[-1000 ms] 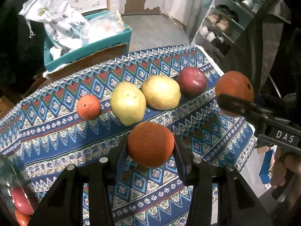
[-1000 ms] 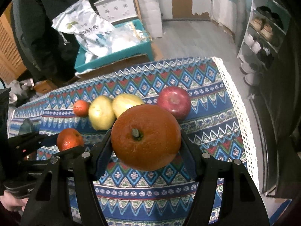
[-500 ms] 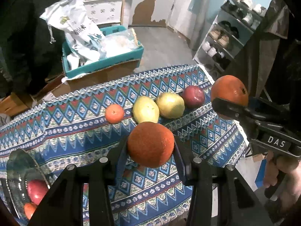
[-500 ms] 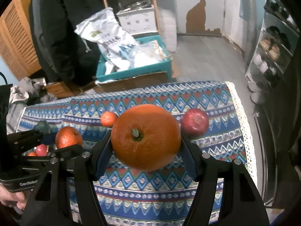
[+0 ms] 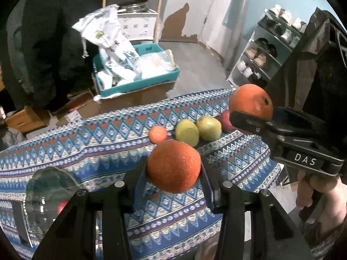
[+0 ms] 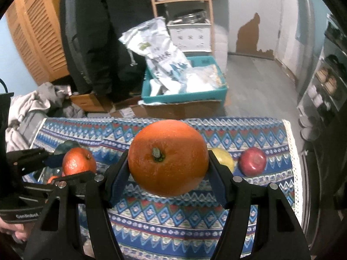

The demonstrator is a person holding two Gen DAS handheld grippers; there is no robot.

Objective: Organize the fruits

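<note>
My left gripper [image 5: 173, 171] is shut on a small orange [image 5: 173, 165] and holds it above the patterned tablecloth [image 5: 97, 143]; it also shows in the right wrist view [image 6: 79, 162]. My right gripper [image 6: 168, 166] is shut on a large orange [image 6: 168, 158], also raised; it shows in the left wrist view [image 5: 250, 103]. On the cloth lie a tangerine [image 5: 157, 134], two yellow-green pears [image 5: 187, 132] [image 5: 208, 128] and a red apple [image 6: 252, 161] in a row.
A glass bowl [image 5: 46, 197] with red fruit inside stands at the table's left. Beyond the table are a teal box with white bags [image 5: 134, 73], a wooden shelf [image 6: 182, 10], a shoe rack [image 5: 266, 52] and a person in black [image 6: 91, 34].
Both grippers have lifted higher and pulled back with their oranges. The row of fruit looks smaller and farther off, and the glass bowl has come into view at the left.
</note>
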